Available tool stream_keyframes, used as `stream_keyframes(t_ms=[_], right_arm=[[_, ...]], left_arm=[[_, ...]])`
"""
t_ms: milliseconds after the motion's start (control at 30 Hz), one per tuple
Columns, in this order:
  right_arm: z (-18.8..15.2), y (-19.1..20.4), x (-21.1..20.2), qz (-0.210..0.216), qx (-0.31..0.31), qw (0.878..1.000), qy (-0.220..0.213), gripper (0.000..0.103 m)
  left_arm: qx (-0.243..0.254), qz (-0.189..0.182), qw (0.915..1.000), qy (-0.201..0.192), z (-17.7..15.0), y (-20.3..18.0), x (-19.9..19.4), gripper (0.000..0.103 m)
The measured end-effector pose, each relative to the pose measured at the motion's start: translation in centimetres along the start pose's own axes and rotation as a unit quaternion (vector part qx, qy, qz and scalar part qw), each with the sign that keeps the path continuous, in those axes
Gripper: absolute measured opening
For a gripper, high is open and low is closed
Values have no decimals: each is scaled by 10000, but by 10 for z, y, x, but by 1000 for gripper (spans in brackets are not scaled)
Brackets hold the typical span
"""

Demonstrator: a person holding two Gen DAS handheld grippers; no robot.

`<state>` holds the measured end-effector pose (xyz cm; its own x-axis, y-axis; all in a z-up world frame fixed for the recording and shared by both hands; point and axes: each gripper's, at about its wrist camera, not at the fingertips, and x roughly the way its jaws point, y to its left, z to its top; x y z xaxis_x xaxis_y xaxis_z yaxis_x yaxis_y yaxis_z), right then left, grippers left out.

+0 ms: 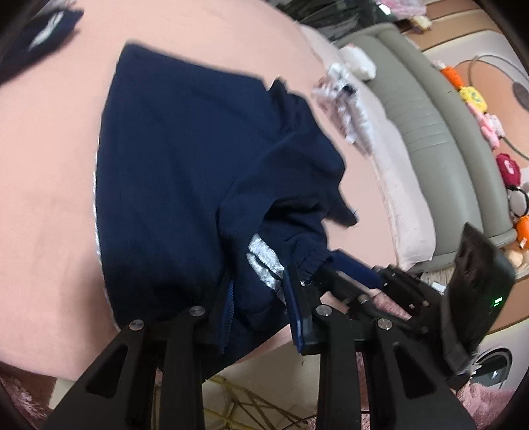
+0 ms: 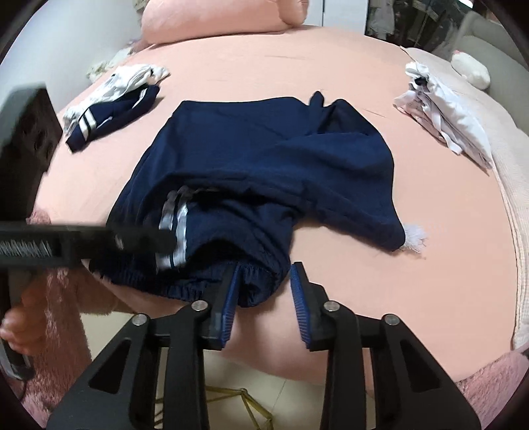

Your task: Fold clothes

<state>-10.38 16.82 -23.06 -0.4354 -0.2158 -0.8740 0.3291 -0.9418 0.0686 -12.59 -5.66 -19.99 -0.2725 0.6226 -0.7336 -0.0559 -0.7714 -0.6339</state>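
A navy garment (image 1: pixel 185 172) (image 2: pixel 264 158) with silver side stripes lies crumpled on the pink bed sheet (image 2: pixel 429 264), its elastic waistband at the near edge. In the left wrist view my left gripper (image 1: pixel 261 278) is closed on bunched fabric beside the stripes; cloth fills the gap and covers part of the left finger. My right gripper (image 2: pixel 266 274) stands open around the waistband: the left pad touches the cloth and the right pad is clear of it. The left gripper shows blurred at the left of the right wrist view.
A second navy piece with white stripes (image 2: pixel 112 112) lies with white clothes at the far left. A stack of white folded clothes (image 2: pixel 443 112) sits at the right edge. A pink pillow (image 2: pixel 215 20) is at the back. A grey bench (image 1: pixel 423 125) runs alongside the bed.
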Motion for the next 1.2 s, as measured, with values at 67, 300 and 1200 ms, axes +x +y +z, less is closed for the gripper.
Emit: stream_keyframes(t_ms=[67,300,1200], right_arm=[[0,-3,1,160,100,9998,-1,25],[-4,-3,-6,361,-30,9992,166,31],[0,-15,-8,491,584,9970,-126,24]], left_arm=[[14,-34,10000,-31,1,-2,3,29],[-109,-546,9960,-698,5,-5,-27,11],[61,173,9943,-1049,9,-15,-55,7]])
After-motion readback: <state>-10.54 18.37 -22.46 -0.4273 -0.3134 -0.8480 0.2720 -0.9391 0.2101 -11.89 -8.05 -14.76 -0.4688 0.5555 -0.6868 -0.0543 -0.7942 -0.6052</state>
